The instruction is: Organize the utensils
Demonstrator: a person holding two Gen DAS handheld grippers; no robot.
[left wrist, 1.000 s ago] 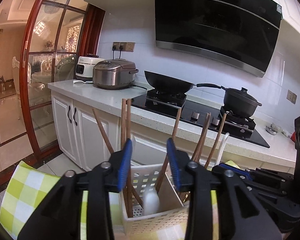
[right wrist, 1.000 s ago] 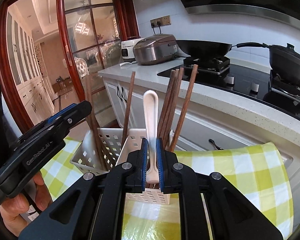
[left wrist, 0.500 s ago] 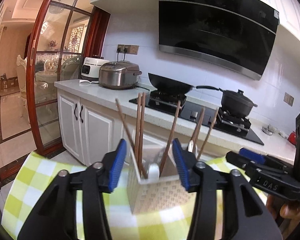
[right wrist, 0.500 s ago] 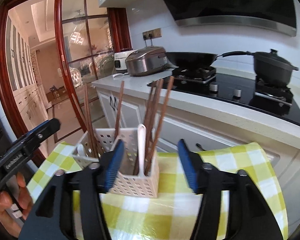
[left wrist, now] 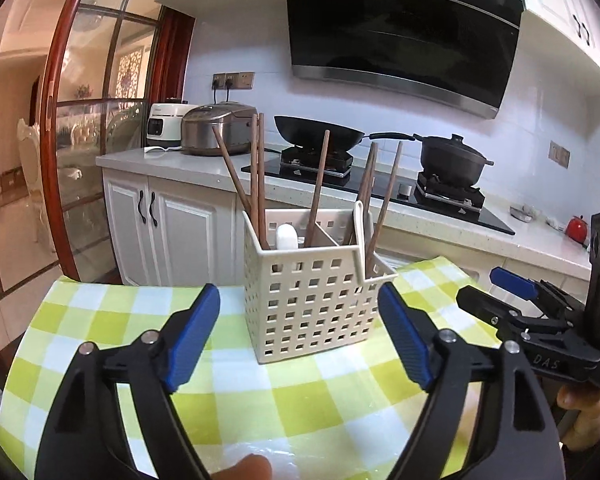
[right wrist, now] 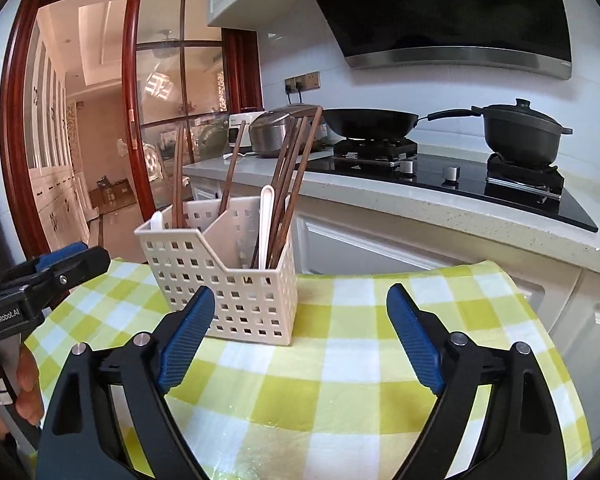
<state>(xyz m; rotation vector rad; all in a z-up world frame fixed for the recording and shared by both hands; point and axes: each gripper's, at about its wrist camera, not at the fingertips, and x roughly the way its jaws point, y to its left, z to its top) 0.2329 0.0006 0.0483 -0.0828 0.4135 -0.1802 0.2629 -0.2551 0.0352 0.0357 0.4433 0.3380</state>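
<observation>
A cream perforated caddy with brown chopsticks and white spoons stands on a yellow-green checked tablecloth.

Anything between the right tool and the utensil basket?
Nothing: only bare checked tablecloth lies between the right tool and the utensil basket, per the right wrist view.

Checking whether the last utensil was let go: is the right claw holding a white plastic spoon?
No. The right claw is open and empty, and the white plastic spoon stands in the perforated cream plastic caddy.
</observation>
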